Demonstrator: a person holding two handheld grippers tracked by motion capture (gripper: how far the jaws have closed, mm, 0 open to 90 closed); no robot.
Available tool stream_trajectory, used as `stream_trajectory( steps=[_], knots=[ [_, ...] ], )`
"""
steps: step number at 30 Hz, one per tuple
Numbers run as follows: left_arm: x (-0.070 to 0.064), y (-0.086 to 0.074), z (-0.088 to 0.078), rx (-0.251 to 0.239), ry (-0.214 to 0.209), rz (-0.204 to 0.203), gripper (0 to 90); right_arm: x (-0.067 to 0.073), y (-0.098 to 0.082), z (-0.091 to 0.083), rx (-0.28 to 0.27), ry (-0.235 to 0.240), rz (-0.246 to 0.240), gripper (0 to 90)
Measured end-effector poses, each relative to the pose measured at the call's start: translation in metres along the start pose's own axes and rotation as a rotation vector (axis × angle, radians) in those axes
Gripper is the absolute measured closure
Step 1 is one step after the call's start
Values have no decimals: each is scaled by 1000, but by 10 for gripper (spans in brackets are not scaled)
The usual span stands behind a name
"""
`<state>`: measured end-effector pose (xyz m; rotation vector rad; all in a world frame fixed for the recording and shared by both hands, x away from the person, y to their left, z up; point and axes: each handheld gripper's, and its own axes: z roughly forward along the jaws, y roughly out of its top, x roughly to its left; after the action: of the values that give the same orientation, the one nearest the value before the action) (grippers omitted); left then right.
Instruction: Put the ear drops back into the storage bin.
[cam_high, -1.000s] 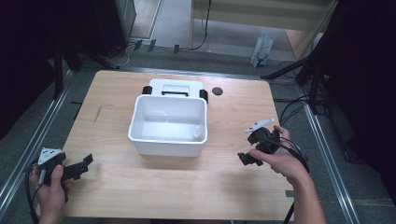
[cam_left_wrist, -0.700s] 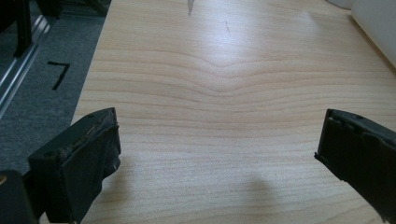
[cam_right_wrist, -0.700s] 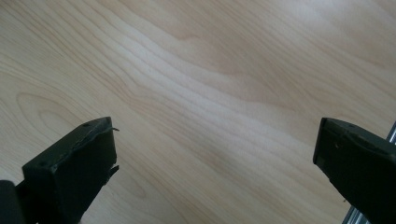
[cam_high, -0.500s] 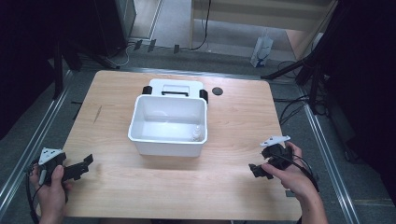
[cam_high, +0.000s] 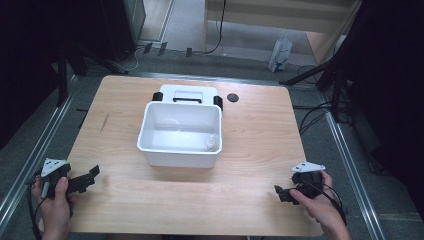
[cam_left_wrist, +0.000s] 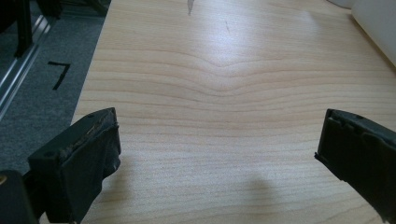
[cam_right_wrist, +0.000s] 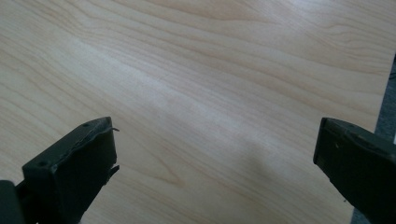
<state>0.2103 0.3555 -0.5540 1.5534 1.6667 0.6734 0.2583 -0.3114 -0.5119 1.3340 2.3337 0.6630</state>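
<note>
1. While both grippers rest low near the front edge, the wooden table (cam_high: 260, 130) carries a white tub (cam_high: 181, 134) at its middle.
2. Behind the tub, touching it, lies a white lid (cam_high: 187, 93) with black clips.
3. Left gripper (cam_high: 89, 176) sits at the front left corner, its jaws spread wide over bare wood, well apart from the tub.
4. Right gripper (cam_high: 281, 192) sits at the front right corner, jaws also spread, holding nothing.
5. A small clear bottle (cam_high: 213, 143) stands inside the tub, at its right wall.

The hand-held gripper (cam_right_wrist: 215, 158), jaws wide apart, above bare table (cam_right_wrist: 210, 70).
</note>
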Motion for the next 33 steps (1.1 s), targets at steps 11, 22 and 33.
stream_trajectory(
  steps=[11,22,33],
  knots=[
    [0,0,0,1,-2,-1,2,-2,-35,2,-119,2,69,0],
    [0,0,0,3,-3,1,2,-2,-60,3,-247,21,148,0],
    [1,0,0,3,-6,-3,2,-9,-67,2,-287,10,262,0]
  ],
)
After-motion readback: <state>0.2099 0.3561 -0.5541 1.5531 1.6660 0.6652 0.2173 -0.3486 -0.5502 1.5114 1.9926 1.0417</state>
